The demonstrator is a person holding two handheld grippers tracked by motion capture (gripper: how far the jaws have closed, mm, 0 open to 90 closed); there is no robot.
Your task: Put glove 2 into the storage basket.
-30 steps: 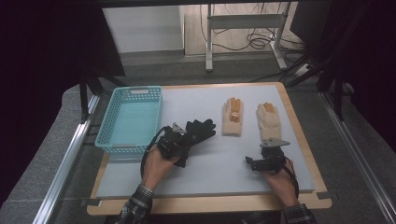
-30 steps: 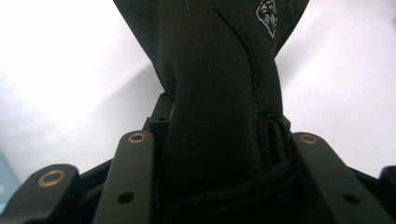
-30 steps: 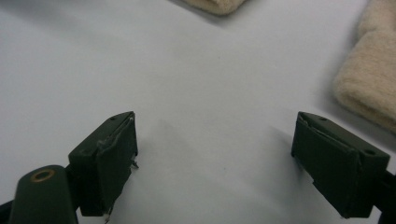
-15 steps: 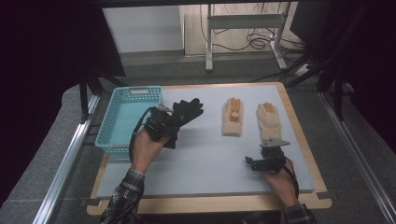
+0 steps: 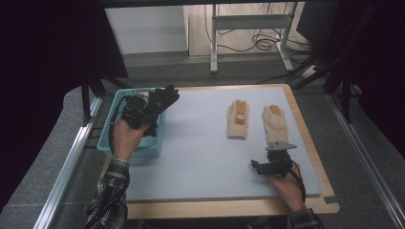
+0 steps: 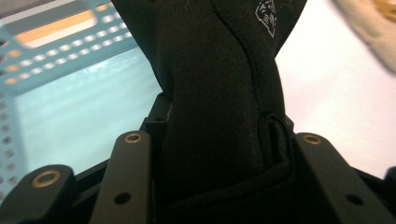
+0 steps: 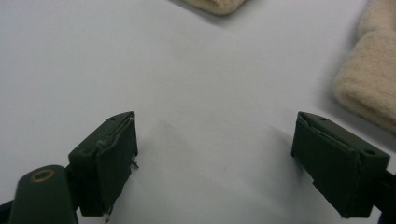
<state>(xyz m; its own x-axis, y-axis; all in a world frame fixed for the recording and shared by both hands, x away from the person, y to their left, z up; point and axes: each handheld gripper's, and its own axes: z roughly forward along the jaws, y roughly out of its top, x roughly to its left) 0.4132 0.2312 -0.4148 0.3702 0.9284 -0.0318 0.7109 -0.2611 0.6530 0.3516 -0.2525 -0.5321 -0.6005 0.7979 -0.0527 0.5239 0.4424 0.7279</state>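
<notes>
High view: left gripper (image 5: 143, 112) clamped on black glove (image 5: 162, 99), held over the teal basket (image 5: 107, 145) at its right rim. Right gripper (image 5: 272, 164) rests near 2 beige gloves (image 5: 274, 123).
Left gripper view: glove cuff (image 6: 219, 140) pinched between jaws.
Right gripper view: jaws wide apart, nothing between, white mat (image 7: 210, 84) below.

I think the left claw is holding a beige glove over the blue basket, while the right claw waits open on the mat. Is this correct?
Not quite: the glove in the left claw is black, not beige, as the high view and the left gripper view show. The two beige gloves lie on the mat. The rest holds: it hangs over the blue basket, and the right claw waits open.
</notes>
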